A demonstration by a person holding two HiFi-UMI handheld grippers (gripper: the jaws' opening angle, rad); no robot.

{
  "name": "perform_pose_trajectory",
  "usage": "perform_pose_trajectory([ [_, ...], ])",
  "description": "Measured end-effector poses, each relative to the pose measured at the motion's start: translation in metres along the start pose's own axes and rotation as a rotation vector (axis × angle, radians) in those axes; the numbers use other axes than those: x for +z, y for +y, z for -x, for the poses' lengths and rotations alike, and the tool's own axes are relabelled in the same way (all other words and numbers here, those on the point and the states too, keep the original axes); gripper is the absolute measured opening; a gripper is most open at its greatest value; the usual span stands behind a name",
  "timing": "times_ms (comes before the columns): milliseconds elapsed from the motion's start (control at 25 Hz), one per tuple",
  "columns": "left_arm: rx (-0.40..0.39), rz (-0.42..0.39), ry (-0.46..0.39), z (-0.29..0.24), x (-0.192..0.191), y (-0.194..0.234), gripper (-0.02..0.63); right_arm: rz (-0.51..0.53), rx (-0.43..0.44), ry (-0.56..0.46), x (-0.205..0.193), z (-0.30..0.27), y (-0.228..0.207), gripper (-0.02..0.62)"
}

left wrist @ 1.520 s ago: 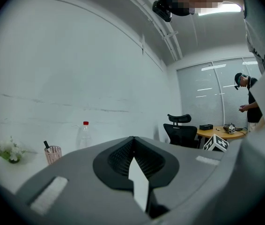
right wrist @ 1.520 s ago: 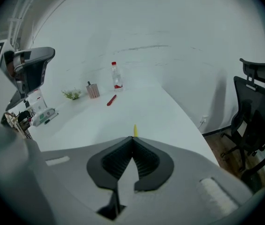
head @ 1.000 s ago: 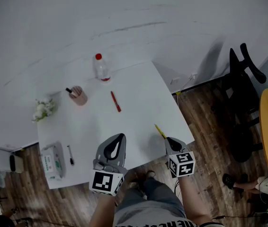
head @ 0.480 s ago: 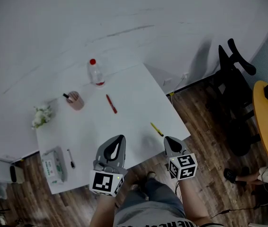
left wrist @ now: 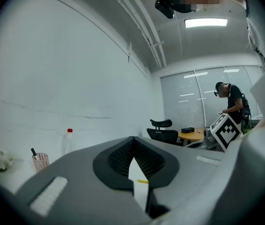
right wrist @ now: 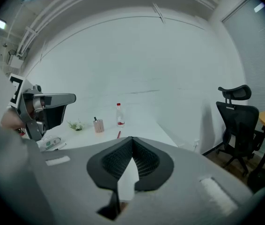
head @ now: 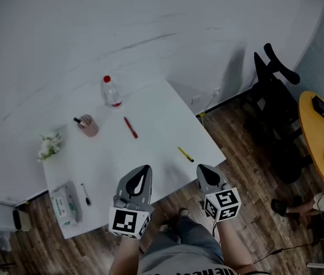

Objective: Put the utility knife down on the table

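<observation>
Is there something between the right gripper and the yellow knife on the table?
Nothing visible. The knife lies alone near the right edge of the table, with only bare surface between it and the right gripper. The red pen lies farther back.

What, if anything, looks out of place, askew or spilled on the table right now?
Nothing looks spilled or damaged. The yellow utility knife lies flat and slanted near the right front corner of the table, fairly close to the edge but fully on it. The bottle and the pink cup stand upright.
</observation>
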State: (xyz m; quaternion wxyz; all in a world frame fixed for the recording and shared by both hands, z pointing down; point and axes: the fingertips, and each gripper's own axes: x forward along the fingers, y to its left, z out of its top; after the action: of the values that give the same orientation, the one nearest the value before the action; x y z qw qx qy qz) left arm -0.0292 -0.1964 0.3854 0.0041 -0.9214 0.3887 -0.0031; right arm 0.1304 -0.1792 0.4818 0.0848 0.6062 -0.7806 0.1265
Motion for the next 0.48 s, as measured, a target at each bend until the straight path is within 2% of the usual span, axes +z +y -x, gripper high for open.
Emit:
perform_pose_trajectory([
  [480, -0.047, -0.011, -0.006, 0.007, 0.003, -0.015, 0.008, 0.007, -0.023, -0.087, 0.019, 0.029, 0.009, 0.002],
])
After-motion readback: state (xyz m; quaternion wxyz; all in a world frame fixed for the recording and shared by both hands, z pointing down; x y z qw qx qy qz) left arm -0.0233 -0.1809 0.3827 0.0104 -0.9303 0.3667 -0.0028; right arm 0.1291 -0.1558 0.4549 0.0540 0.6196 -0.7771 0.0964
